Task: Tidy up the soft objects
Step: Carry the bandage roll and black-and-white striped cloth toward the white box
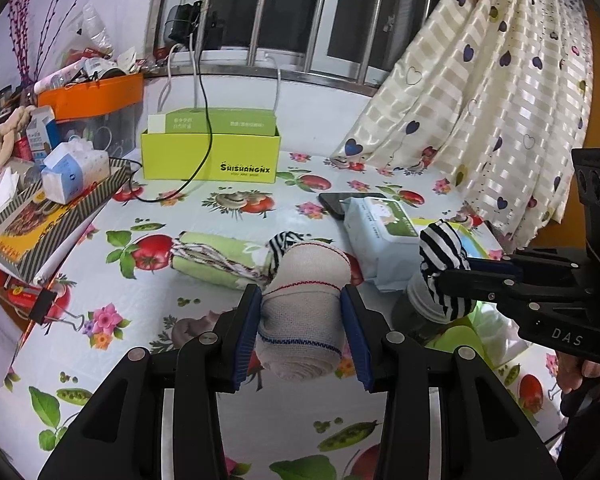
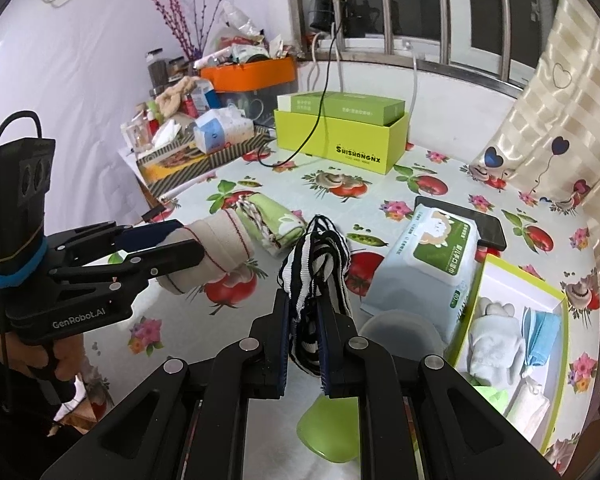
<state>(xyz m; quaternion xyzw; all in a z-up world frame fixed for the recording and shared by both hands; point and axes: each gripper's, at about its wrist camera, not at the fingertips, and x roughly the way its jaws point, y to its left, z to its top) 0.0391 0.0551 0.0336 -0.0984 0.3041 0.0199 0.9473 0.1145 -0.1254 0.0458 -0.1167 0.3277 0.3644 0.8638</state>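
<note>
Your left tongs [image 1: 300,332] are clenched around a beige rolled bandage [image 1: 300,300], blue pads pressing its two sides, and the roll hangs clear above the tabletop [image 1: 180,360] with its fruit-and-flower cloth. Your right tongs [image 2: 303,344] are clamped nearly shut on a black-and-white striped sock [image 2: 316,264], which bunches up above the pads and dangles below them; it too is lifted off the cloth. In the left wrist view the right tongs come in from the right edge with the striped sock just beside the bandage, the two apart.

Behind the bandage a rolled green towel [image 1: 216,256] with a braided fringe lies on the tabletop. Right of it a pack of wet wipes [image 1: 380,236] rests partly on a dark phone [image 1: 340,200]. Near the right wrist camera, an open tray with a yellow-green rim [image 2: 476,280] sits just beside the wipes and holds a pale folded cloth [image 2: 494,344], a blue face mask [image 2: 542,332] and a white cloth [image 2: 528,404]. A pale green item lies under the right tongs; you cannot tell what it is.

Farther back stands a yellow-green box [image 1: 210,152] with a black cable [image 1: 208,128] draped over it, near a heart-print curtain [image 1: 480,100].
</note>
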